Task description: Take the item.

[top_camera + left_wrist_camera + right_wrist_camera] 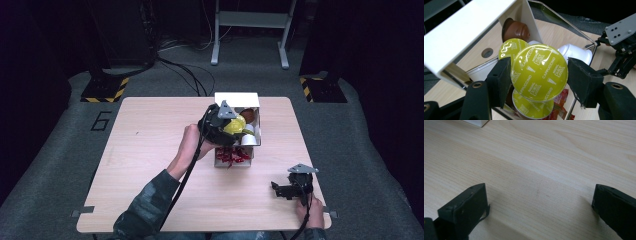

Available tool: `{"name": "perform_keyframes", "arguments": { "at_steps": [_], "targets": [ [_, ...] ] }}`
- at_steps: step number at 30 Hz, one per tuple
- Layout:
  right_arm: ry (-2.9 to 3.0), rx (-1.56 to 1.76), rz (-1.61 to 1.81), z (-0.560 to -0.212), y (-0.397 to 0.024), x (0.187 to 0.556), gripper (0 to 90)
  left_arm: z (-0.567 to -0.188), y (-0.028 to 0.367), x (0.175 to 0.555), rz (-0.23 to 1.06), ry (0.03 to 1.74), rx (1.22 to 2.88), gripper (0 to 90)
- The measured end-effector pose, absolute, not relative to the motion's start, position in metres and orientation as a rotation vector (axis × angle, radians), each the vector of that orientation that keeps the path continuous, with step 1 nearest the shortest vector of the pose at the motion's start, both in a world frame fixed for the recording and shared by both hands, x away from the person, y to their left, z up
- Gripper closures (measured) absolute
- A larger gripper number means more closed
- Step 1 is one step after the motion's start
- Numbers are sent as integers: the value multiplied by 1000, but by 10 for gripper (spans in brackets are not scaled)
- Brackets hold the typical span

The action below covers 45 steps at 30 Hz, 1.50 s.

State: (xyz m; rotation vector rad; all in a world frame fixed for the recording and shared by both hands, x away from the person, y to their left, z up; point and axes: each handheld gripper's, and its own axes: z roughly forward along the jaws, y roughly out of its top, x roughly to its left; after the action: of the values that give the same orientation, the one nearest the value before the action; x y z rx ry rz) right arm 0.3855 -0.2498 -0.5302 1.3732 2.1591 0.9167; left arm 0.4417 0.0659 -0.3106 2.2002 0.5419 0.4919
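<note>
yellow-green capsule (pixel 539 72) pinched in left gripper (pixel 539 82) over the white box (pixel 461 32), foil lid facing the gripper's camera. right gripper (pixel 539 205) spread wide, low over the table (pixel 544 157).

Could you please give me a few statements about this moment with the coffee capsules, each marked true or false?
1. The left gripper is clamped on a yellow-green cappuccino capsule. True.
2. The right gripper holds a capsule too. False: its jaws stand apart with bare wooden table between them.
3. A brown capsule sits in the white box. True.
4. The held capsule's lid reads "Espresso". False: it reads "Cappuccino".
5. The right gripper rests inside the white box. False: in the high view it sits near the table's near right corner, apart from the box.
</note>
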Motion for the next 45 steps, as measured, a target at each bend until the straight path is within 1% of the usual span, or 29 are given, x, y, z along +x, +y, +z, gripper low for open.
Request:
{"name": "perform_keyframes", "arguments": {
  "at_steps": [15,22,35,45],
  "targets": [
    [2159,1373,917,-530,-250,386,0,-293,90,432,523,558,2130,375],
    [2158,1374,918,-530,-250,386,0,-285,108,424,544,567,2105,375],
    [2158,1374,918,-530,-250,386,0,-284,139,418,574,619,2054,375],
    [2158,1374,918,-530,-250,386,0,-291,163,417,602,667,2042,375]
  ]
}}
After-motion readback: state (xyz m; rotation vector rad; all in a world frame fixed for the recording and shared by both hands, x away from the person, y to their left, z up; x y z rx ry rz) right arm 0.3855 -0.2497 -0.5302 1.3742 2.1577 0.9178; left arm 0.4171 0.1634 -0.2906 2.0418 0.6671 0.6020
